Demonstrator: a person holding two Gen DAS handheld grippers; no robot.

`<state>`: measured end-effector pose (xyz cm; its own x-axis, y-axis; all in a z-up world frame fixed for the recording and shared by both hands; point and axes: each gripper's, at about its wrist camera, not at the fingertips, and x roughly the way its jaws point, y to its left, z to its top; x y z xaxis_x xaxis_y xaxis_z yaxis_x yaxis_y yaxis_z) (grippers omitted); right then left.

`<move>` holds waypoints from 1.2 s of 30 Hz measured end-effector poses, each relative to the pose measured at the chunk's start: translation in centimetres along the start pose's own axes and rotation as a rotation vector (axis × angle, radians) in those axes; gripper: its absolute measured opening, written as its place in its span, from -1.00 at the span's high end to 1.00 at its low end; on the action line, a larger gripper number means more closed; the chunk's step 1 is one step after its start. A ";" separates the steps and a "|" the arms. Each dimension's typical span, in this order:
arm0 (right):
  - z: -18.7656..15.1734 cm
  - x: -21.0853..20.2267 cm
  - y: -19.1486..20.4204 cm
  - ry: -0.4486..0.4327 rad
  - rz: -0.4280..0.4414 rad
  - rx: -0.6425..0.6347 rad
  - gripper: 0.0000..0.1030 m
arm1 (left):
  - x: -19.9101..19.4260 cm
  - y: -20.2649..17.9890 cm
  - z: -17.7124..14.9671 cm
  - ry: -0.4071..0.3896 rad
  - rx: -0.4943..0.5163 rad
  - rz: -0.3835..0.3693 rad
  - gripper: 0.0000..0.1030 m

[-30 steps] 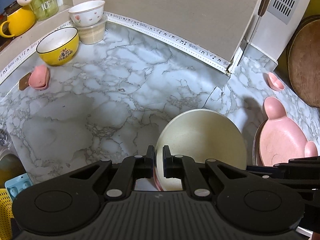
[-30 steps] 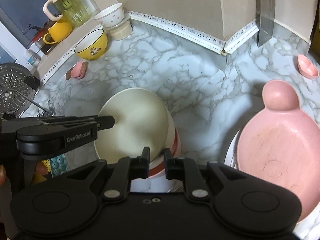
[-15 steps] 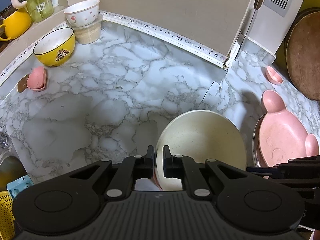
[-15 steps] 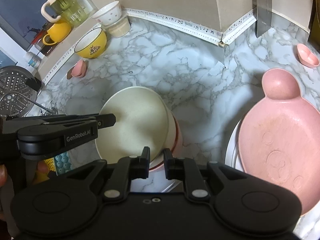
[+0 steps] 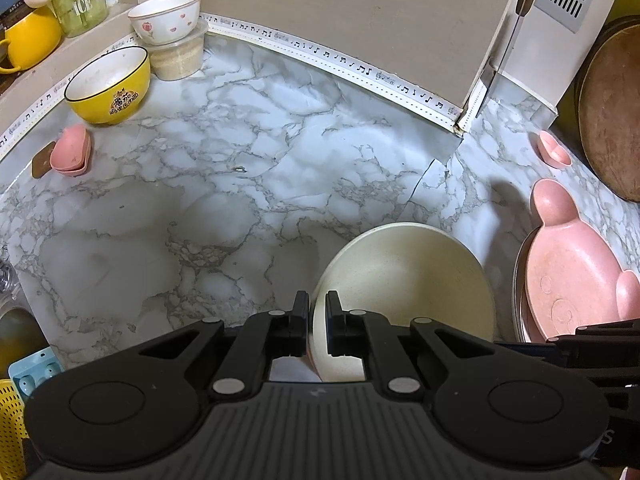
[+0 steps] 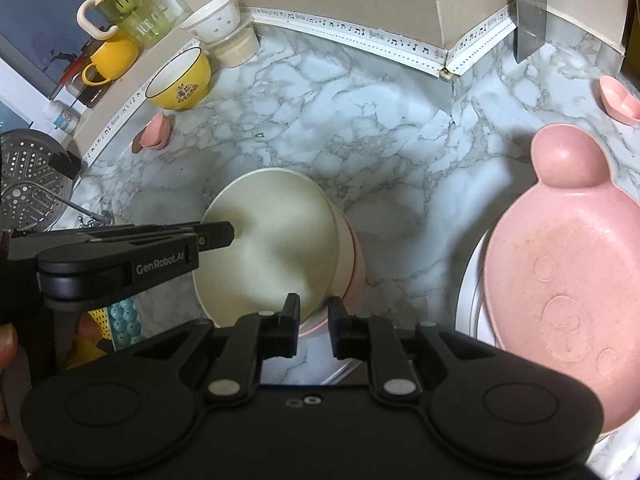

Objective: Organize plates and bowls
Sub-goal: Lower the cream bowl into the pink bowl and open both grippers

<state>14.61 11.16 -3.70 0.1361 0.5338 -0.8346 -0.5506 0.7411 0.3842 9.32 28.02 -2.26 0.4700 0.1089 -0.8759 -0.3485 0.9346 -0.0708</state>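
A cream bowl (image 5: 408, 280) tilts on top of a nested stack near the counter's front edge, with a pink bowl (image 6: 358, 268) showing beneath it. My left gripper (image 5: 318, 308) is shut on the cream bowl's left rim; it enters the right wrist view from the left (image 6: 228, 236). My right gripper (image 6: 314, 314) straddles the stack's near rim. Its jaws are opening and the rim stands between them with small gaps. To the right, a pink bear-shaped plate (image 6: 560, 280) lies on a white plate (image 6: 470, 300).
At the back left are a yellow bowl (image 5: 108, 88), a white heart-print bowl (image 5: 168, 20) on a plastic tub, and small pink dishes (image 5: 70, 152). Another pink dish (image 5: 554, 148) and a wooden board (image 5: 612, 112) sit right. A steamer insert (image 6: 28, 184) is far left.
The right gripper's jaws have parted slightly around the stack's rim. The left gripper keeps its hold on the cream bowl, and both hands stay almost in place.
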 end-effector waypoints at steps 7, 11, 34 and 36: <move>0.0 -0.1 0.0 -0.004 0.003 -0.001 0.55 | -0.2 0.2 -0.3 -0.011 -0.004 0.000 0.86; 0.0 -0.4 0.0 -0.015 -0.003 -0.010 0.51 | -0.9 0.6 -0.5 -0.030 -0.012 -0.004 0.85; 0.0 -5.1 -0.1 -0.159 -0.057 -0.088 -0.04 | -6.3 -2.3 -0.1 -0.229 0.092 -0.072 0.78; 0.1 -5.7 -0.5 -0.179 -0.069 -0.089 -0.14 | -6.4 -2.8 0.2 -0.236 0.101 -0.090 0.78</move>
<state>14.18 7.78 0.88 0.3153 0.5529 -0.7713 -0.6047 0.7434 0.2858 7.41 24.71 3.67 0.6759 0.0883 -0.7317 -0.2193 0.9719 -0.0853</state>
